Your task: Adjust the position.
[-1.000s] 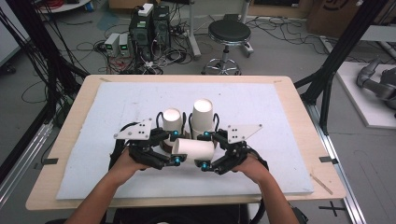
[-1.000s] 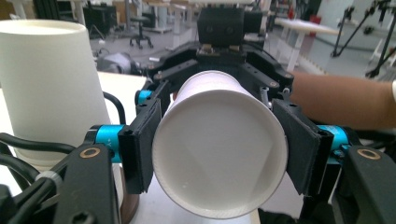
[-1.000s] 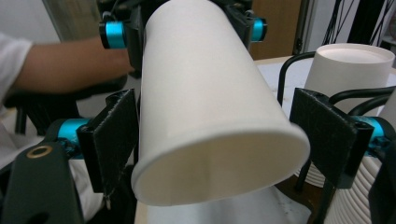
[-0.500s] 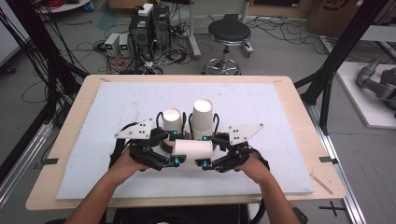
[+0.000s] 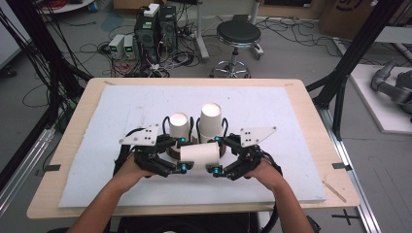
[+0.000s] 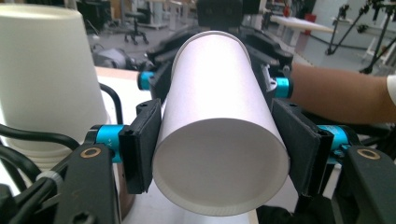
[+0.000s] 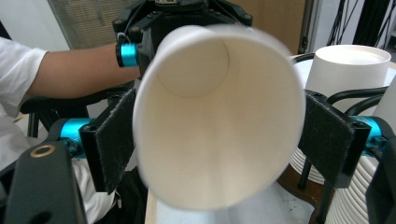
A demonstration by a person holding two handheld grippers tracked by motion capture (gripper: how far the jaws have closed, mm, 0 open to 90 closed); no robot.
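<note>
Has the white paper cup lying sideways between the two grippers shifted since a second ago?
No. The sideways white paper cup sits in the same spot in front of the two upright cup stacks, both grippers clamping it.

Robotics lab: computer towers [image 5: 156, 30], floor cables [image 5: 73, 48], camera frame [image 5: 362, 46].

The paper cup's [image 7: 219, 116] near rim is blurred, and the cup stack [image 7: 359, 205] (beside it) runs off the frame's edge.
</note>
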